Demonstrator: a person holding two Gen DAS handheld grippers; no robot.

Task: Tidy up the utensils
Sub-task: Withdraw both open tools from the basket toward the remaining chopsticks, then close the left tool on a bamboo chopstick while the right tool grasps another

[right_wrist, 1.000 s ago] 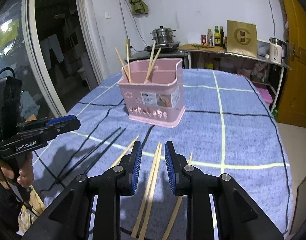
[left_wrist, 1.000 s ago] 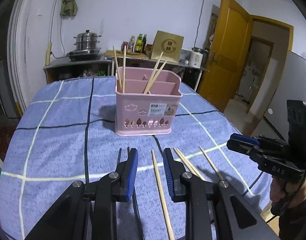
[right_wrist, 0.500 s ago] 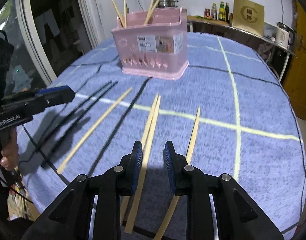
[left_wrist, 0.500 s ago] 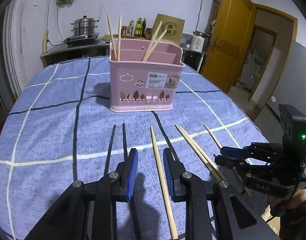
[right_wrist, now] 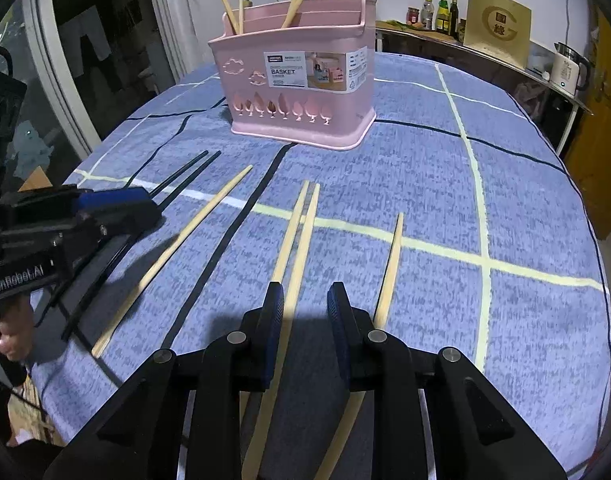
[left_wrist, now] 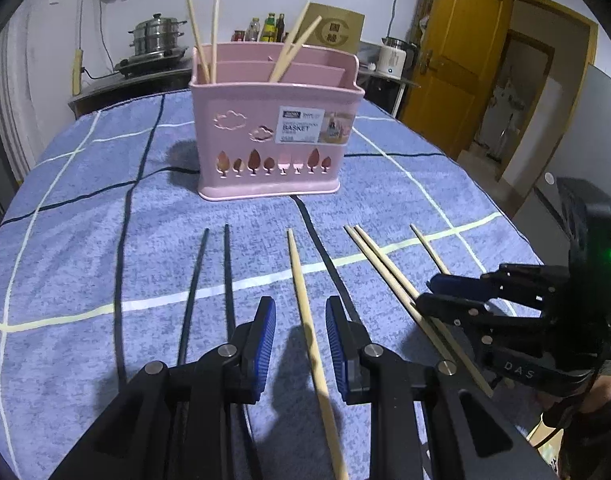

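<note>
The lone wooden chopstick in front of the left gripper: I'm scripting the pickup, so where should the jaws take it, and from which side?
Probably from above, on the thick near part of the lone wooden chopstick. It lies flat on the tablecloth, already lined up between the open left gripper pads, clear of its neighbours.

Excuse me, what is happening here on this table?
A person holds two grippers over chopsticks lying on a blue cloth. The left gripper straddles a single wooden chopstick, open. The right gripper hangs open over a wooden pair. Four chopsticks already stand in the pink basket.
</note>
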